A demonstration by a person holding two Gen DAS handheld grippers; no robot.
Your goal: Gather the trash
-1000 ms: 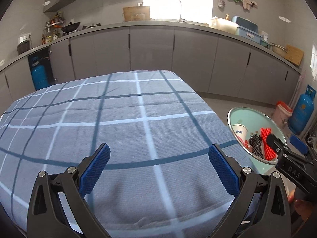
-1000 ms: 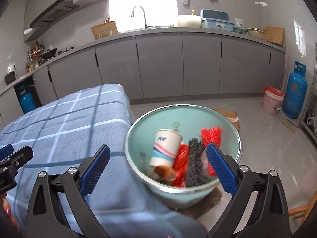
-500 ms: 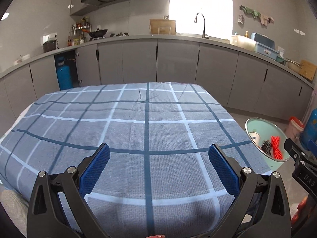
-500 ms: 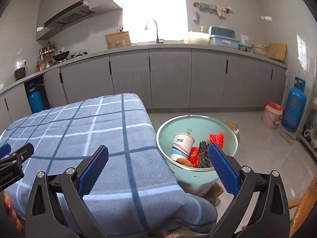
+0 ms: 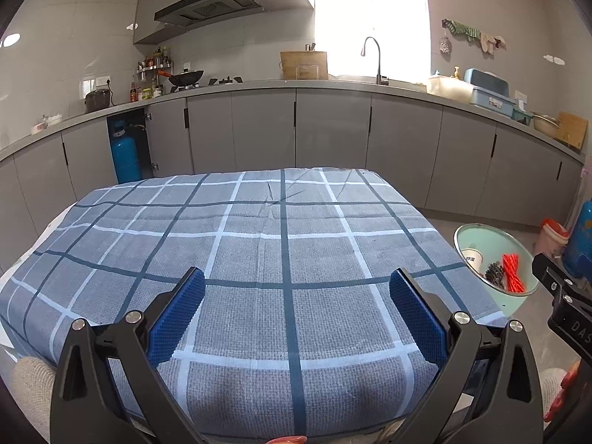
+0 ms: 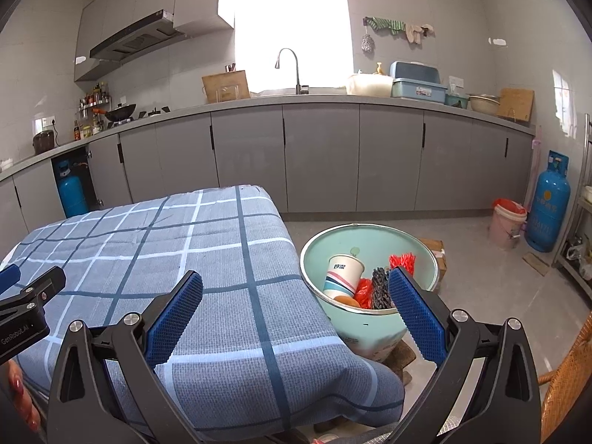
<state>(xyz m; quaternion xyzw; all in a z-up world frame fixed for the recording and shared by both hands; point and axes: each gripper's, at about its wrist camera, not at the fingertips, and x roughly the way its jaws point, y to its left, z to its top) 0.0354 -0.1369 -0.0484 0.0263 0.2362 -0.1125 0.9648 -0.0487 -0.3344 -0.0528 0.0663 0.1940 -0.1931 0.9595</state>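
- Holding nothing, the left gripper [image 5: 296, 310] hangs wide open over the checked cloth [image 5: 259, 244] on the table
- Hanging beside it, the right gripper [image 6: 296, 309] is wide open too, with nothing between its blue pads [image 6: 174, 318]
- All the trash I can see sits in the green bowl [image 6: 314, 259] just off the table edge: a paper cup [image 6: 342, 275], red netting [image 6: 403, 259] and a dark scrubber [image 6: 381, 288]
- No trash shows on the cloth, so the job looks done
- One worry: the bowl sits low by the corner, so a bump from the right gripper could tip it and spill the cup
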